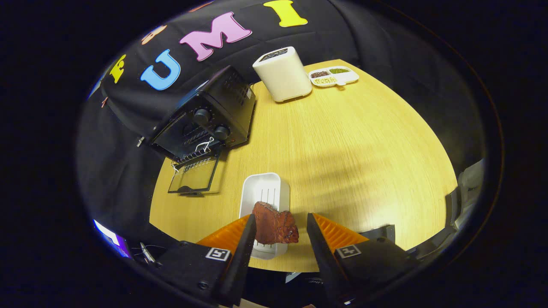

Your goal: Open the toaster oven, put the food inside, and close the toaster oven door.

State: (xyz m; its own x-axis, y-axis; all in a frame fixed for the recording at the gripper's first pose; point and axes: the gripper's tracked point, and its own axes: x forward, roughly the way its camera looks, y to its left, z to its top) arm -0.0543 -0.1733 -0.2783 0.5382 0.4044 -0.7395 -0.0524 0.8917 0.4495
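Observation:
A reddish-brown chunk of meat point(275, 226) lies at the near end of a white ribbed tray point(265, 192) on the wooden table. My gripper point(281, 219) is open around the meat: the left finger touches its side, while a small gap separates it from the right finger. Beyond the fingers and to the left stands the black toaster oven point(205, 115) with two knobs on its front. Its glass door point(193, 175) is folded down open over the table, and a wire rack shows at the mouth.
A white boxy appliance point(282, 72) stands at the far side of the table point(351, 149). Beside it lies a small divided dish point(334, 77) with grains. Bare wood stretches between the tray and the far objects. The table edge curves close under the fingers.

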